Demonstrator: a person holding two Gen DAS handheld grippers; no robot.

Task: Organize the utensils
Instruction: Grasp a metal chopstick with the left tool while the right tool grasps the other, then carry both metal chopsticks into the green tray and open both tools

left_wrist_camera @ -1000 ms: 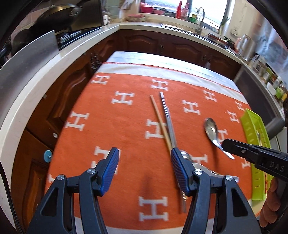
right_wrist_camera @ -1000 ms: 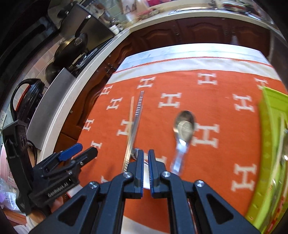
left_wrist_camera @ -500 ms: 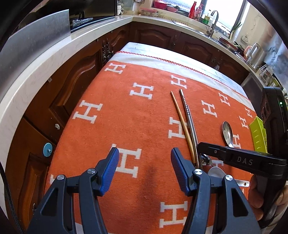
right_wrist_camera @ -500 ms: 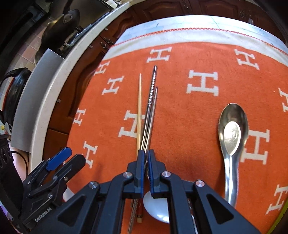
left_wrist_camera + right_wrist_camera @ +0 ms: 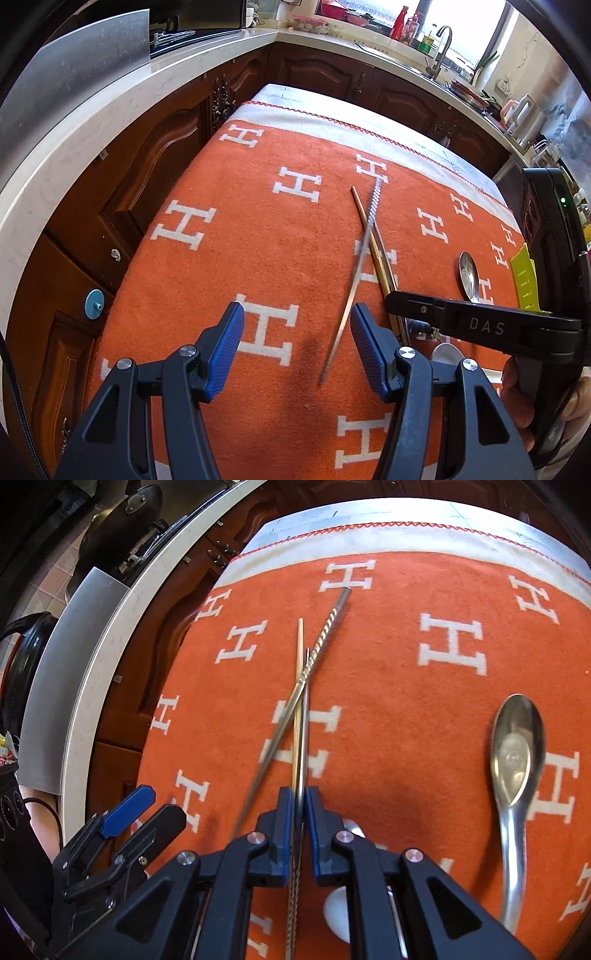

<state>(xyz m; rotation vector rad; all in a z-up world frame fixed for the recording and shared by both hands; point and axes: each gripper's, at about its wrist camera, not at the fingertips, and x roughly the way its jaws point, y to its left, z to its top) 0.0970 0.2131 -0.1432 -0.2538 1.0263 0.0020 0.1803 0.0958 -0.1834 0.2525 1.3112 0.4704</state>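
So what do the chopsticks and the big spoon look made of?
Twisted chopstick: apparently polished metal, silvery with a spiral-grooved tip. Pale chopstick: probably wood or bamboo, matte tan. Spoon: likely stainless steel, its mirror-bright bowl showing reflections.

1. The skewed metal chopstick [image 5: 266, 753] smears with motion blur toward its near end.
2. The white spoon [image 5: 338, 912] lies mostly hidden behind the right claw [image 5: 300, 812].
3. The green tray [image 5: 524, 277] is largely blocked by that claw's body.
4. The steel spoon [image 5: 517, 760] handle is cut off low.
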